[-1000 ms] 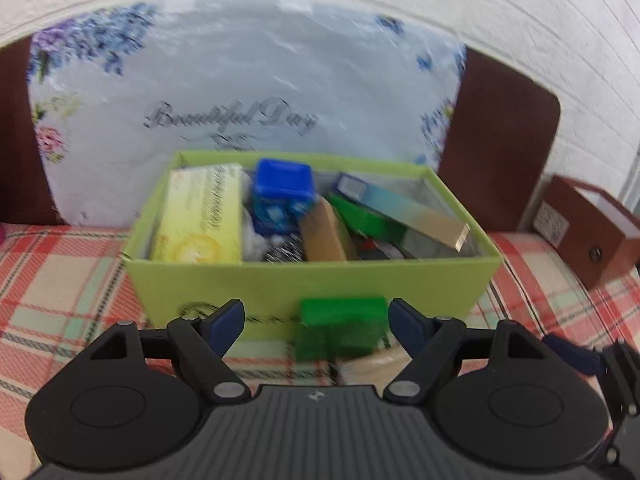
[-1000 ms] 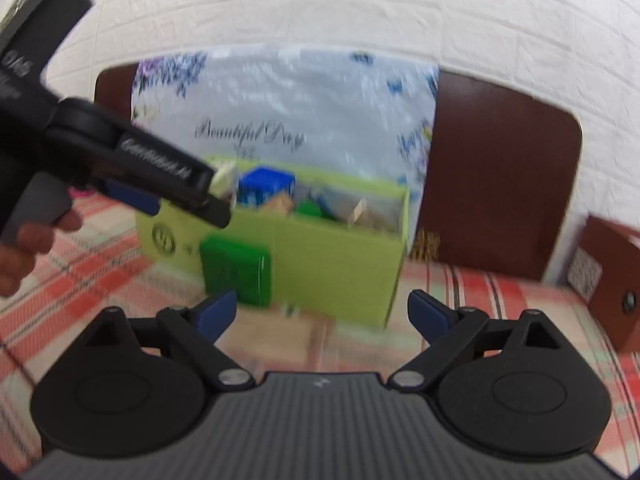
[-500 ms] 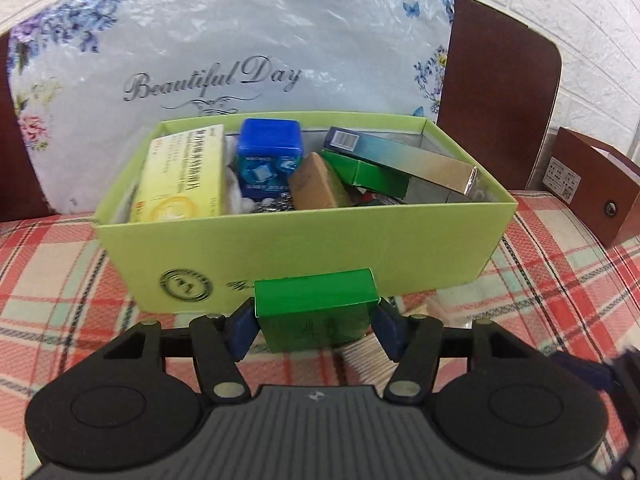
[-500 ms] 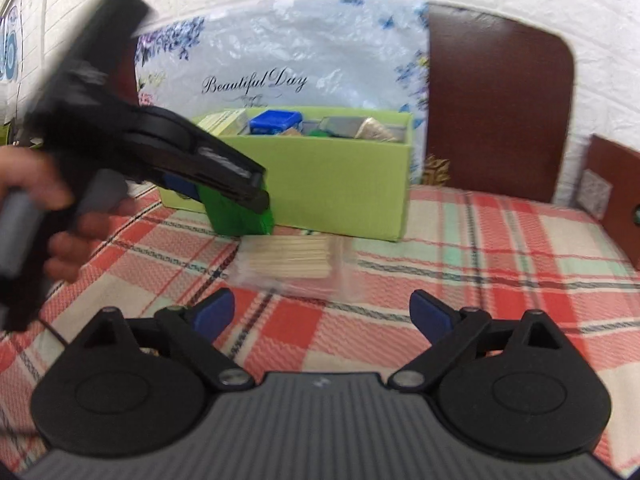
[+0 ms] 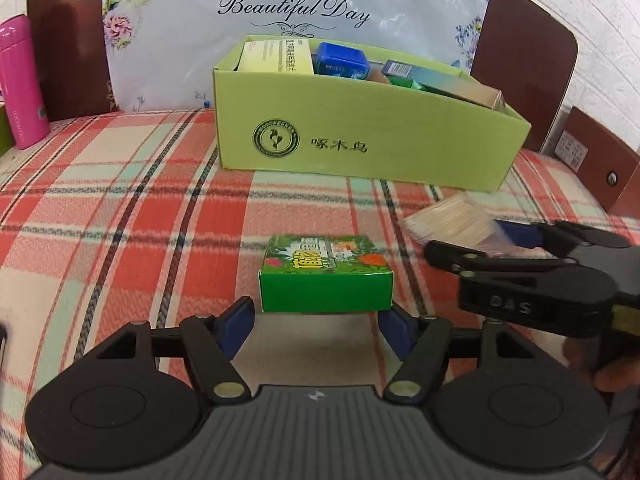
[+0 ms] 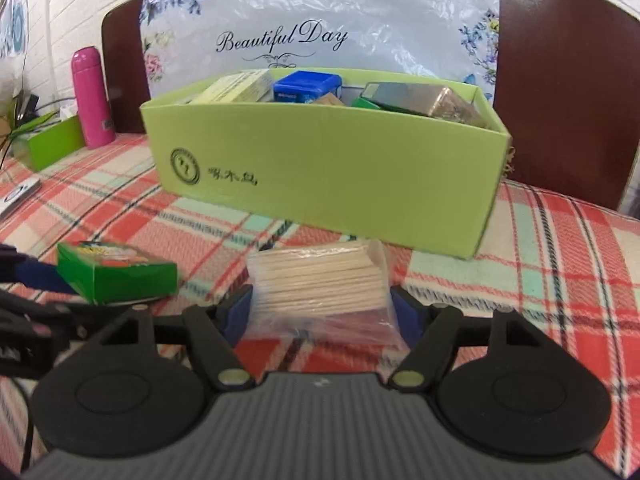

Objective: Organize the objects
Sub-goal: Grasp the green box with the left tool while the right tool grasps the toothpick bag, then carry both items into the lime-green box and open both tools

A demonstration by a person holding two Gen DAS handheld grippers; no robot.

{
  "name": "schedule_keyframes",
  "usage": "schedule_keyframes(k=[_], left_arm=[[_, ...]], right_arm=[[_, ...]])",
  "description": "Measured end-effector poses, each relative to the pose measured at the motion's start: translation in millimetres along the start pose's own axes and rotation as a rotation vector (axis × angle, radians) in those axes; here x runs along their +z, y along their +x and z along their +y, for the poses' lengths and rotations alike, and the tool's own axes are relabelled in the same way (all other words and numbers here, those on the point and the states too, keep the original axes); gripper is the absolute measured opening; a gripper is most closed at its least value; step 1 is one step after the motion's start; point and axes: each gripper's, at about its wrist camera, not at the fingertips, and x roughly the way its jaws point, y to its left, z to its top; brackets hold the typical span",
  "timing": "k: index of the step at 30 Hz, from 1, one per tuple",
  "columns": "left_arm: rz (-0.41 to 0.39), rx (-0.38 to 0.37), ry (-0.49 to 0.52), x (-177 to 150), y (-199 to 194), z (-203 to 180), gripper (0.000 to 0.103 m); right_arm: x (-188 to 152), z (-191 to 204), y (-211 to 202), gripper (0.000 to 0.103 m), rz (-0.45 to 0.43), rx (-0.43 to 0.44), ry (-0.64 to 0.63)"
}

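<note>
A small green box (image 5: pixel 324 276) with a leafy printed top lies flat on the plaid cloth (image 5: pixel 120 208). It sits just ahead of my left gripper (image 5: pixel 316 326), whose jaws are opening and no longer press on it. The same green box (image 6: pixel 116 272) shows at the left of the right wrist view. A clear bag of toothpicks (image 6: pixel 320 280) rests on the cloth between the fingers of my right gripper (image 6: pixel 322 312). Those jaws are closing, and the blue pads touch both sides of the bag. The bag (image 5: pixel 448 220) looks blurred in the left wrist view.
A lime-green cardboard box (image 5: pixel 360 148) holding several packages stands behind both items. Behind it a plastic bag reading "Beautiful Day" (image 6: pixel 280 40) hangs over a brown chair back. A pink bottle (image 6: pixel 90 100) and a green tissue box (image 6: pixel 48 144) stand at the left, a brown wooden box (image 5: pixel 600 160) at the right.
My left gripper sank and backed away from the lime box with the green box, then let it go on the cloth. My right gripper came down and closed around the toothpick bag.
</note>
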Motion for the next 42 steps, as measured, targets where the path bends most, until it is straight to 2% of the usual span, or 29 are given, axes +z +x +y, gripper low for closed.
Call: schedule_keyframes(k=[8,10,13,15,17,20,21,24,26,27,28,31,35,38,42], left_arm=[[-0.001,-0.001,0.021,-15.1,-33.0,4.1,0.079],[-0.018,0.002,0.012,-12.3,-36.8,5.6,0.084],[-0.039,0.035,0.0,0.6,-28.5,3.6,0.084],[-0.037,0.022,0.004,8.5,-16.9,-0.3,0.084],[-0.004,0.032,0.024,13.0,-1.3,-5.2,0.084],[0.036,0.066,0.064,9.1,14.6,-8.4,0.084],[0.012,0.066,0.07,6.0,13.2,-8.3,0.084],[0.004,0.062,0.062,1.9,9.3,-6.2,0.084],[-0.001,0.056,0.065,-0.2,7.7,-5.6,0.08],[-0.005,0.054,0.073,-0.5,7.1,-6.4,0.072],[-0.007,0.043,0.081,-0.3,5.7,-7.3,0.063],[0.006,0.03,0.081,1.3,2.5,-10.8,0.063],[0.002,-0.013,0.063,-0.2,-8.4,-12.9,0.062],[-0.039,-0.044,0.053,9.0,-23.1,-13.4,0.062],[-0.122,-0.078,0.038,36.1,-42.1,-13.6,0.062]], right_arm=[[-43.0,-1.8,-61.4,0.071,0.011,-0.023,0.01],[-52.5,-3.0,-75.0,0.071,0.012,-0.027,0.027],[-60.7,-1.2,-88.6,0.071,0.016,-0.04,0.042],[-63.3,1.7,-94.1,0.073,0.014,-0.052,0.043],[-65.2,4.4,-98.9,0.083,0.012,-0.066,0.056],[-67.0,5.4,-104.6,0.086,0.009,-0.063,0.067],[-66.8,6.3,-104.9,0.088,0.007,-0.065,0.063],[-65.3,10.1,-99.7,0.09,0.018,-0.073,0.044],[-64.7,13.6,-95.9,0.088,0.021,-0.067,0.031],[-64.3,14.7,-94.7,0.077,0.018,-0.055,0.022],[-63.6,15.8,-94.5,0.071,0.013,-0.038,0.016],[-63.1,21.3,-94.0,0.07,0.013,-0.052,0.001],[-61.6,21.5,-99.4,0.07,0.009,-0.028,0.026],[-52.7,20.7,-106.6,0.07,-0.02,-0.025,0.025],[-25.5,17.1,-117.0,0.07,-0.108,-0.039,0.0]])
